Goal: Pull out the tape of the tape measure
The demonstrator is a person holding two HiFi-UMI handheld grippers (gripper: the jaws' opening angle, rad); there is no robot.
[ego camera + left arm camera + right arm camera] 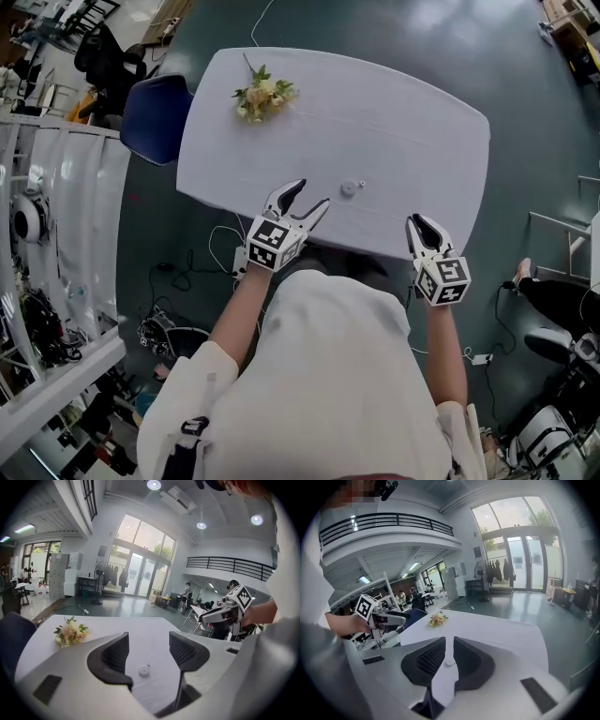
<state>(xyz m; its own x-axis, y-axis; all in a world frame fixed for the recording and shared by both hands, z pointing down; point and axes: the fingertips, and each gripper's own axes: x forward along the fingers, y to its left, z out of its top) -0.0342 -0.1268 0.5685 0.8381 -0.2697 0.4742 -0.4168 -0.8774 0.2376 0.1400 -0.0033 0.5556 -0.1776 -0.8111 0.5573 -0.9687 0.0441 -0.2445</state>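
Grey left tongs (313, 194) are spread and empty, near the tape measure (349, 187). The right tongs (419, 226), farther from it, are pressed nearly together and also empty. It lies untouched on the surface (422, 131), so gripping and pulling both remain.

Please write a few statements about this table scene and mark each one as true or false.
1. The left hand-held gripper has its jaws apart. True.
2. The right hand-held gripper holds the tape measure. False: it lies on the table, and neither gripper touches it.
3. The bouquet lies on the far part of the table. True.
4. The right hand-held gripper's jaws are wide open. False: they are almost together, with nothing between them.
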